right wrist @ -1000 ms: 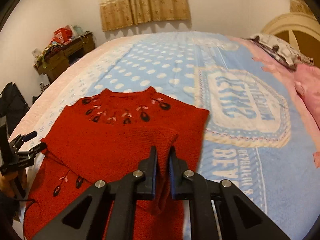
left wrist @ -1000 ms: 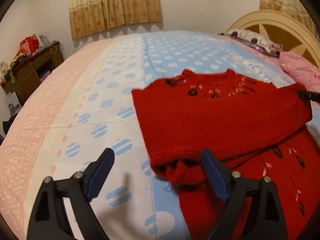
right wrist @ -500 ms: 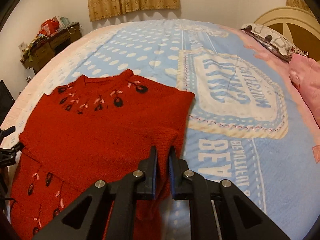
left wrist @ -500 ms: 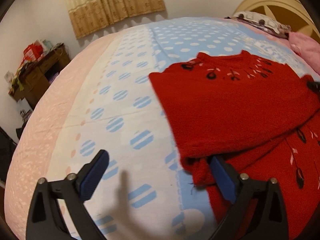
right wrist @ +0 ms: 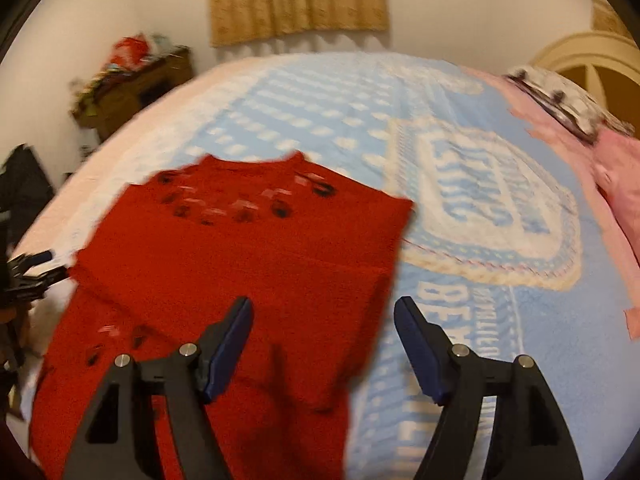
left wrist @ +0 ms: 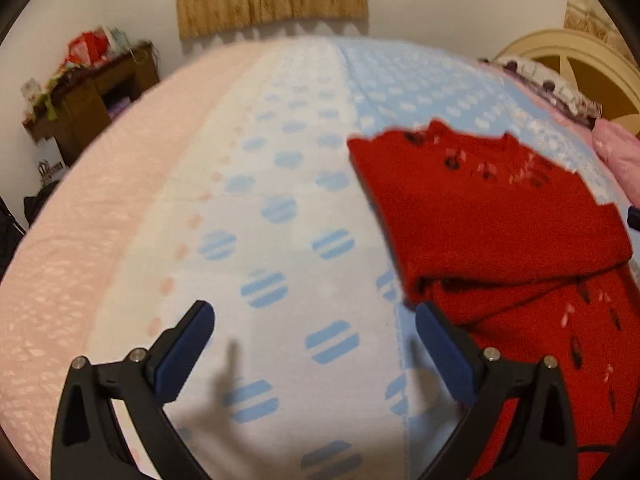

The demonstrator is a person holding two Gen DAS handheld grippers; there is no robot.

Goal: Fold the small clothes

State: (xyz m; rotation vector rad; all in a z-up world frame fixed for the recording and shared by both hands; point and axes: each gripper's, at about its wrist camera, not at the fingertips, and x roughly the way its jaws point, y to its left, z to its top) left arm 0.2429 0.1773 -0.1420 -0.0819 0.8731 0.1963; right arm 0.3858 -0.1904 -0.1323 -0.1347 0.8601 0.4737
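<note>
- On the bed, the red knit sweater (right wrist: 248, 264) lay flat on the blue dotted bedspread (left wrist: 280, 216), neckline toward the far side, both sleeves laid across the chest.
- Left gripper (left wrist: 314, 354) hovered over bare bedspread just beside the sweater's left edge, fingers wide apart, holding nothing; its right finger (left wrist: 444, 354) sat near the folded sleeve's bunched end.
- Right gripper (right wrist: 322, 348) hung over the sweater's lower right part, fingers spread, nothing between them; the sleeve cuff lay loose on the body below.
- Judgement: sleeve fold looked done, so both grippers stood open and clear to leave the cloth undisturbed.
- Likely next step: take the hem and fold the body up toward the neckline.
- Risk: knit is soft, so the stacked sleeves could slide or bunch if the hem is lifted unevenly.
- Right view blurred; embroidery detail near the collar unclear.
</note>
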